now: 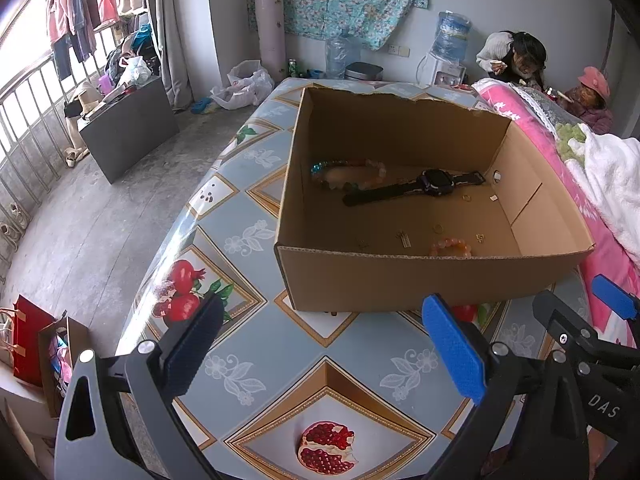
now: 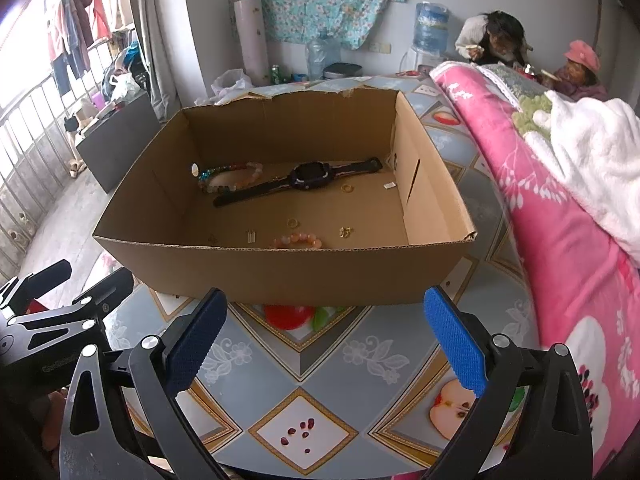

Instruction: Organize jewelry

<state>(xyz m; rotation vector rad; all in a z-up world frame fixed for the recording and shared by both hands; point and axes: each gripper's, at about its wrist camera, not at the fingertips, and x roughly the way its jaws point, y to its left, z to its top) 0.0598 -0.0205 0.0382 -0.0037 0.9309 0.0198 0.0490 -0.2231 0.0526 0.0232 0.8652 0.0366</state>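
Note:
An open cardboard box (image 1: 400,280) (image 2: 280,276) stands on the patterned table. Inside lie a black watch (image 1: 416,186) (image 2: 300,180), a multicoloured bead bracelet (image 1: 348,174) (image 2: 230,178), an orange bead bracelet (image 1: 450,246) (image 2: 298,240), gold rings (image 2: 347,188) and small gold pieces (image 1: 404,238) (image 2: 346,232). My left gripper (image 1: 324,352) hangs open in front of the box, nothing between its fingers. My right gripper (image 2: 326,344) is open too, just before the box's near wall. In the left wrist view the right gripper (image 1: 580,320) shows at the lower right.
A pink quilt (image 2: 560,240) and white blanket (image 2: 592,160) lie along the table's right side. The table edge (image 1: 168,248) drops to a concrete floor on the left. Two people (image 1: 516,60) sit at the far right. Red bags (image 1: 28,344) stand at lower left.

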